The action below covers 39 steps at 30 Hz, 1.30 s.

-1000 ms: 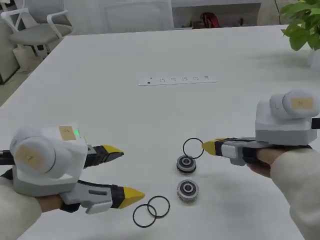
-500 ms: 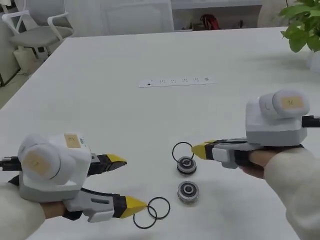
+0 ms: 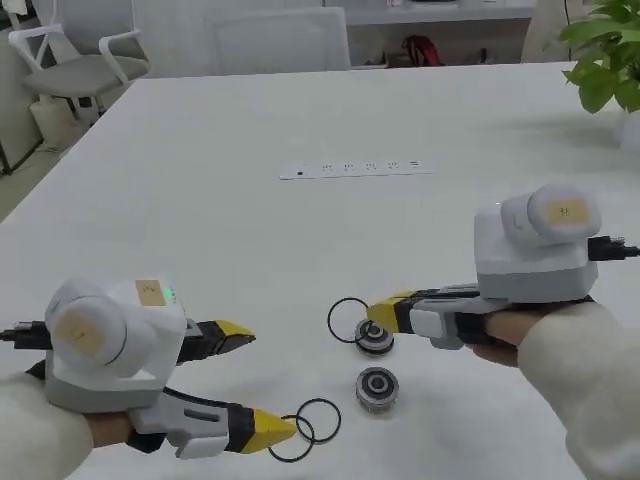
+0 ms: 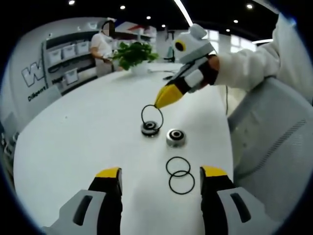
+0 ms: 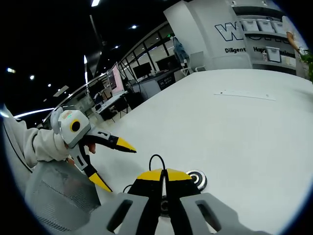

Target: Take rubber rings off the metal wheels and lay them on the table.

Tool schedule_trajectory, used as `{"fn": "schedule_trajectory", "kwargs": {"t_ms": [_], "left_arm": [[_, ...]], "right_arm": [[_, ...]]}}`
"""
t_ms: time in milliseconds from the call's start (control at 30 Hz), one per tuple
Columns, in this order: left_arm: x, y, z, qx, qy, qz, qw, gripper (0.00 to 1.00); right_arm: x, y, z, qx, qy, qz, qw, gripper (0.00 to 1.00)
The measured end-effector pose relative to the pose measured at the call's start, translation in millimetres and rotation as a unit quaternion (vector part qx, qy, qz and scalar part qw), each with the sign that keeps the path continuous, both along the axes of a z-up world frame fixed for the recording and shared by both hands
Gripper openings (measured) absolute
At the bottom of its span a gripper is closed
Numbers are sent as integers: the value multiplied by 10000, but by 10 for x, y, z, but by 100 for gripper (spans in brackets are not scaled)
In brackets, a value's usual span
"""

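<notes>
Two metal wheels lie on the white table (image 3: 300, 230), one farther (image 3: 375, 337) and one nearer (image 3: 377, 386). My right gripper (image 3: 375, 308) is shut on a black rubber ring (image 3: 330, 320), which hangs just left of and above the far wheel. In the right gripper view the ring (image 5: 155, 155) sticks up from the closed yellow tips (image 5: 164, 172), beside a wheel (image 5: 196, 179). Two loose rings (image 3: 303, 428) lie overlapping near my open left gripper (image 3: 255, 382). The left gripper view has them (image 4: 180, 174) between its jaws, with the wheels (image 4: 175, 137) beyond.
A white power strip (image 3: 355, 168) lies at mid-table. A potted plant (image 3: 605, 50) stands at the far right corner. An office chair (image 3: 70, 55) sits beyond the table's left end. A person (image 4: 104, 44) stands far off by shelves.
My right gripper has carried the ring leftward, from right of the far wheel to just past its left side. The left gripper has stayed open near the two loose rings.
</notes>
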State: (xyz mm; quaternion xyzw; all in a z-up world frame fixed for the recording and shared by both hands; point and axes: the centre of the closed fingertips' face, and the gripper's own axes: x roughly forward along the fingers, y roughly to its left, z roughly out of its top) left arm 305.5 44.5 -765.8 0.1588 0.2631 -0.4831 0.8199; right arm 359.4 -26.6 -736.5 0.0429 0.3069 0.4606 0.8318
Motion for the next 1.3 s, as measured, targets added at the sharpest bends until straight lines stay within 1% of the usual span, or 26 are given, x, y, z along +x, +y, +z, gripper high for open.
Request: {"fn": "schedule_trajectory", "kwargs": {"t_ms": [133,267,333,567,733,933,1033,1300], "left_arm": [[-18,-25,-23,21,11,-52,10000,66],[-54,-40,-75,110,47,-151,9998,67],[-61,-37,-88,127,63,-166,9998,67],[-53,5,-124,200,80,-134,9997,67],[-39,21,-129,214,75,-128,9997,67],[-41,37,-147,278,52,-167,9995,67],[-36,55,-164,342,44,-180,9992,67],[-26,73,-156,375,2,-185,9991,66]], "right_arm": [[-65,68,-30,-102,-27,186,9998,0],[-105,103,-35,-156,-49,285,9995,0],[-114,110,-45,-182,-46,328,9993,0],[-221,178,-101,-305,8,580,9978,0],[-318,226,-171,-492,38,828,9953,0],[-380,249,-195,-588,83,953,9937,0],[-438,272,-241,-689,105,1065,9919,0],[-578,345,-342,-880,137,1355,9868,0]]}}
